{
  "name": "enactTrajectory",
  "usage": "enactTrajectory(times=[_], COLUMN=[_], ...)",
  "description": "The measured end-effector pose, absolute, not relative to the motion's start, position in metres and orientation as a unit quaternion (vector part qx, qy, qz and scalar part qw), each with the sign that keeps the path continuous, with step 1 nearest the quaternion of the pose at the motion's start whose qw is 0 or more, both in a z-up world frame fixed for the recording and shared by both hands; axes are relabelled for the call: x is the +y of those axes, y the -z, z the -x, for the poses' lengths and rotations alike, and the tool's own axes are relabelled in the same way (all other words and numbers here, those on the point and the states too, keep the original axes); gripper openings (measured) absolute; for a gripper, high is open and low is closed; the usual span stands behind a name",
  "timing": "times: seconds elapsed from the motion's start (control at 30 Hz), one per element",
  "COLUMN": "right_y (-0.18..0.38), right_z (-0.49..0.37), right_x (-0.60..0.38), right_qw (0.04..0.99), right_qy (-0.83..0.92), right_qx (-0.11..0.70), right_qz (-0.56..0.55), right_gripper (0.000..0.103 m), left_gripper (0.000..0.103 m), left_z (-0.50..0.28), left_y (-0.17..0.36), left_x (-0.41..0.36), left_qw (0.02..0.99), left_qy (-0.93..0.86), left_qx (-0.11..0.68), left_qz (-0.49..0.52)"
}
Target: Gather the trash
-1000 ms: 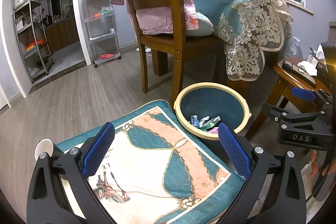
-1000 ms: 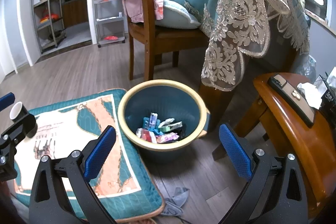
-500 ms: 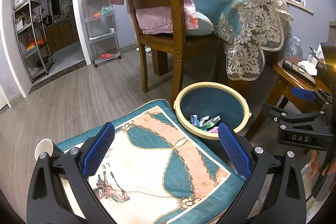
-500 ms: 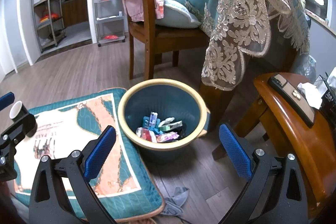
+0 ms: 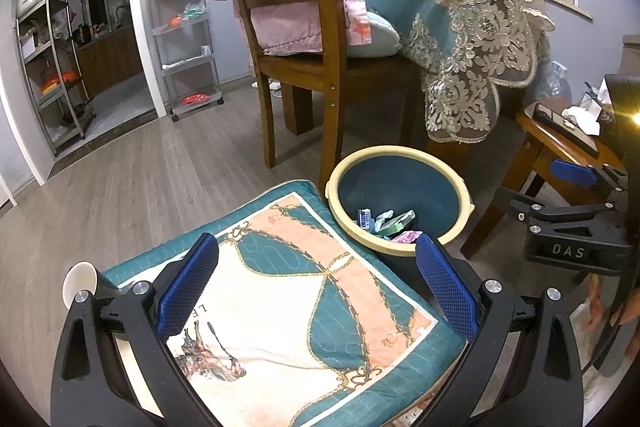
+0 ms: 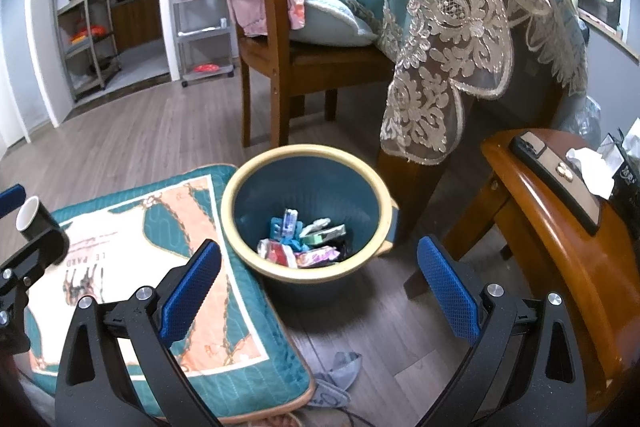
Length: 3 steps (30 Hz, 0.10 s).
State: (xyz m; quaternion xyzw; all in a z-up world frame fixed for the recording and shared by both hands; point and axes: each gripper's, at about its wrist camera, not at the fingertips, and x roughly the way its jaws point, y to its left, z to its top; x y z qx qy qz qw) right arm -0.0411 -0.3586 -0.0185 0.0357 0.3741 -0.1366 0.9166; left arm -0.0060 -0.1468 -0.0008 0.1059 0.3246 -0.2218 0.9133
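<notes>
Left claw [image 5: 316,285]: jaws spread wide, nothing between the blue pads [image 5: 187,289], positioned above the printed cushion [image 5: 280,307]. Right claw [image 6: 318,287]: jaws likewise spread wide and empty, positioned above the floor gap at the near side of the trash bin [image 6: 308,269]. Trash bin: blue body with cream rim, standing upright on the wood floor [image 6: 132,143], touching the cushion edge at its 9 o'clock in the right wrist view. Trash wrappers [image 6: 304,241]: a loose heap of coloured packets lying at the bottom of the bin, also visible in the left wrist view [image 5: 386,223] through the bin mouth. White cup [image 5: 79,283]: at 9 o'clock of the left claw, by the far corner of the cushion; whether resting on the cushion or beside it cannot be told. Grey cloth scrap [image 6: 340,375]: crumpled on the floor at 6 o'clock of the bin, just beside the cushion corner. Wooden chair [image 6: 272,39]: at 12 o'clock of the bin, pink fabric draped over the backrest. Lace-edged tablecloth [image 6: 448,39]: hanging down at 1 o'clock of the bin. Wooden worktop [image 6: 560,211]: at 3 o'clock of the bin, carrying a remote control [image 6: 560,179] and a crumpled white tissue [image 6: 592,167]. Right claw also visible at 3 o'clock in the left wrist view.
</notes>
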Motion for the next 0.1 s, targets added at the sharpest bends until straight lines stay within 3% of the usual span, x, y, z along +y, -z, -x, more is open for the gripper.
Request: enactTrajectory(times=[0.1], right_y=[0.0195], right_z=[0.0411], right_x=[-0.3586], right_qw=[0.916], right_qy=[0.138], right_qx=[0.375], right_qz=[-0.037], right_gripper=[0.098], left_gripper=[0.097], left_z=[0.0066], left_y=[0.0], left_x=[-0.1447], left_qw=[0.914], left_qy=[0.218], left_qx=[0.325], left_qz=[-0.107])
